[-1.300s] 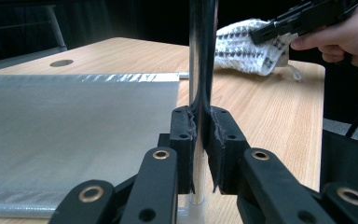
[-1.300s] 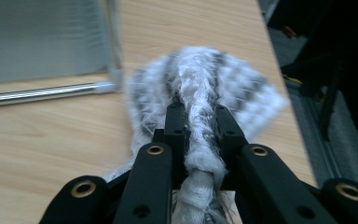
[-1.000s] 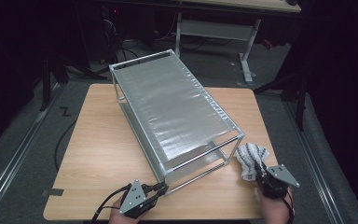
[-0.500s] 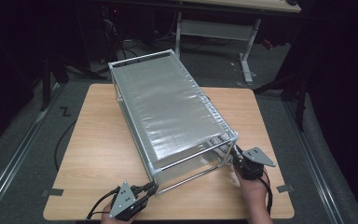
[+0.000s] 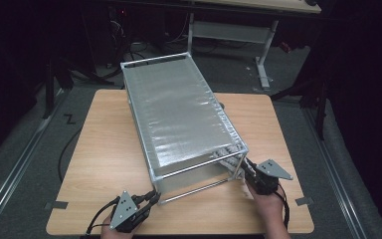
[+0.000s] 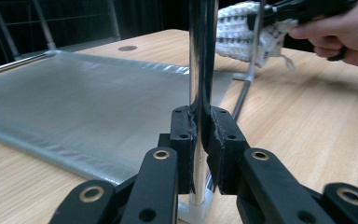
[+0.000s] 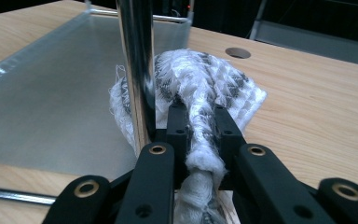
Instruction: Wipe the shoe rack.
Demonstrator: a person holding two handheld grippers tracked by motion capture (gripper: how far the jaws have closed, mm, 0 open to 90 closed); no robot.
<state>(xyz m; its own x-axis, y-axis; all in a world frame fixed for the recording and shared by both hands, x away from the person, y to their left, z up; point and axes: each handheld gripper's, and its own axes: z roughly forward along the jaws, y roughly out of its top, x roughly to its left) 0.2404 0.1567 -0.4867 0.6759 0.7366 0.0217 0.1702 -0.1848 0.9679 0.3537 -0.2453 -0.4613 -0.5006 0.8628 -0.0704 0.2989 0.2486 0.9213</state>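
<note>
My left hand-held gripper (image 6: 200, 140) is clamped tight on the chrome upright post (image 6: 200, 56) at the near left corner of the silver wire-frame rack with grey mesh shelves (image 5: 179, 114), pinning it to the light wooden desk (image 5: 104, 159). My right hand-held gripper (image 7: 200, 135) is squeezed shut on a bunched white-and-grey checked woven cloth (image 7: 205, 88), which sits at the rack's near right corner, about four o'clock from the rack's centre in the high view.

The relation that counts: the cloth lies straight ahead of my right jaws at twelve o'clock, pressed just beside the right corner post (image 7: 137, 70), with the lower shelf (image 7: 51, 102) opening at ten o'clock. The rack's long axis runs away from me, toward eleven. My right hand is nearer, and already holds the cloth.

No brand, label or writing that I can read.
</note>
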